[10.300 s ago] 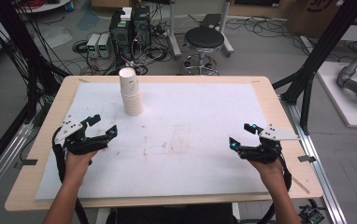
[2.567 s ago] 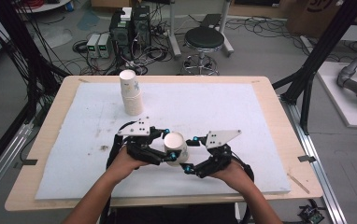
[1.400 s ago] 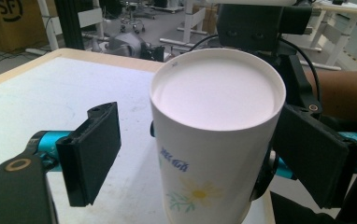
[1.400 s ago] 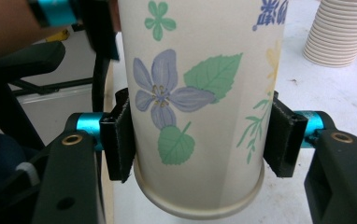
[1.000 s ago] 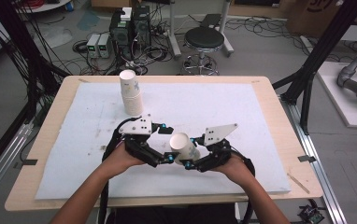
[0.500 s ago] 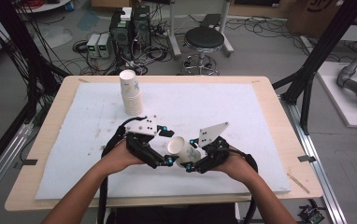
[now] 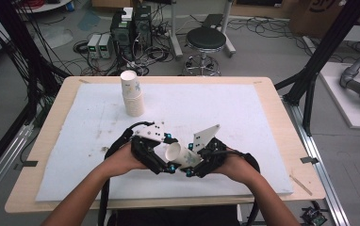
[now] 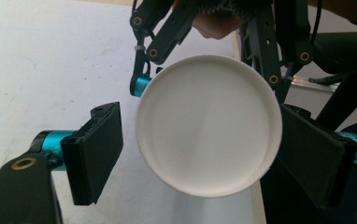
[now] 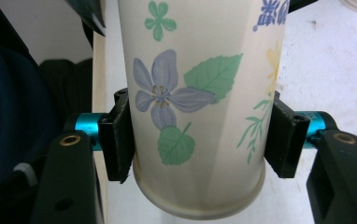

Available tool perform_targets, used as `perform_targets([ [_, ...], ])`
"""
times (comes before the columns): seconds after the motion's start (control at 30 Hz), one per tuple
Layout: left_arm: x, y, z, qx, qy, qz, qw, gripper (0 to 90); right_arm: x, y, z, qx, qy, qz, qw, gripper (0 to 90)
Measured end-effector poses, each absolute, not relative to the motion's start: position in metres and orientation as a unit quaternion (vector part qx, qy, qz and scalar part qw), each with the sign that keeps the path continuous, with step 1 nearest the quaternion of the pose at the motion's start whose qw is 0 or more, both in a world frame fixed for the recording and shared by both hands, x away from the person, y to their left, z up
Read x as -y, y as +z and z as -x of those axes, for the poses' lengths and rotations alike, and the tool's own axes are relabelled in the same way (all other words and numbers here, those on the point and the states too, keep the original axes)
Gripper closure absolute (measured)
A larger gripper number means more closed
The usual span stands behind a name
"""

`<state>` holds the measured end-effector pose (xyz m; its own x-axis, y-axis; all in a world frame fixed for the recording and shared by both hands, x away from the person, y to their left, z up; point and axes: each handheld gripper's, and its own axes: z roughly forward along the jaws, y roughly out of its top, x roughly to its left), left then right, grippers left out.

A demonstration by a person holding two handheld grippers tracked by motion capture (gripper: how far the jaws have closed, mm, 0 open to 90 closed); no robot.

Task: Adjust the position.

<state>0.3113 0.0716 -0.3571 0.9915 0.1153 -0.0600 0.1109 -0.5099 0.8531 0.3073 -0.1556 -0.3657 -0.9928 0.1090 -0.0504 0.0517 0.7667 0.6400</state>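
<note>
the right claw (image 7: 193, 165) is clamped on a flowered paper cup (image 7: 180, 154), its pads pressing both sides of the cup's wall near the base, and holds it tilted above the white mat (image 7: 263, 141) at the near middle of the table (image 7: 55, 117). the left claw (image 7: 167, 153) faces the cup's open mouth; its jaws have just been closing around the rim, one pad apart from it. a stack of paper cups (image 7: 132, 93) stands well apart, farther back.

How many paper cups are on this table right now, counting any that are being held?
At least 2: one flowered cup is held between the two grippers near the front, and a stack of cups stands at the back left; how many are nested there can't be told.
</note>
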Motion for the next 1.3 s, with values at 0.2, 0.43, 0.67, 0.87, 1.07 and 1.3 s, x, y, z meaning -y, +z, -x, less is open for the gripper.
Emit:
perform_targets([
  [0.2, -0.070, -0.358, -0.312, -0.064, -0.003, -0.872, 0.486, 23.9, 0.150, -0.363, -0.307, -0.951, 0.304, -0.030, 0.046, 36.7],
  [0.43, -0.068, -0.359, -0.312, -0.053, -0.012, -0.876, 0.480, 32.2, 0.148, -0.364, -0.307, -0.955, 0.291, -0.029, 0.045, 36.7],
  [0.67, -0.067, -0.362, -0.311, -0.046, -0.010, -0.876, 0.480, 36.8, 0.147, -0.366, -0.305, -0.958, 0.283, -0.018, 0.049, 35.7],
  [0.87, -0.077, -0.368, -0.313, -0.068, -0.014, -0.852, 0.519, 36.4, 0.159, -0.362, -0.303, -0.935, 0.348, -0.040, 0.058, 19.9],
  [1.07, -0.087, -0.374, -0.309, -0.085, -0.012, -0.825, 0.559, 35.5, 0.178, -0.358, -0.303, -0.898, 0.433, -0.068, 0.047, 19.9],
  [1.3, -0.096, -0.377, -0.309, -0.088, -0.002, -0.808, 0.583, 35.5, 0.191, -0.359, -0.300, -0.866, 0.486, -0.099, 0.061, 19.8],
])
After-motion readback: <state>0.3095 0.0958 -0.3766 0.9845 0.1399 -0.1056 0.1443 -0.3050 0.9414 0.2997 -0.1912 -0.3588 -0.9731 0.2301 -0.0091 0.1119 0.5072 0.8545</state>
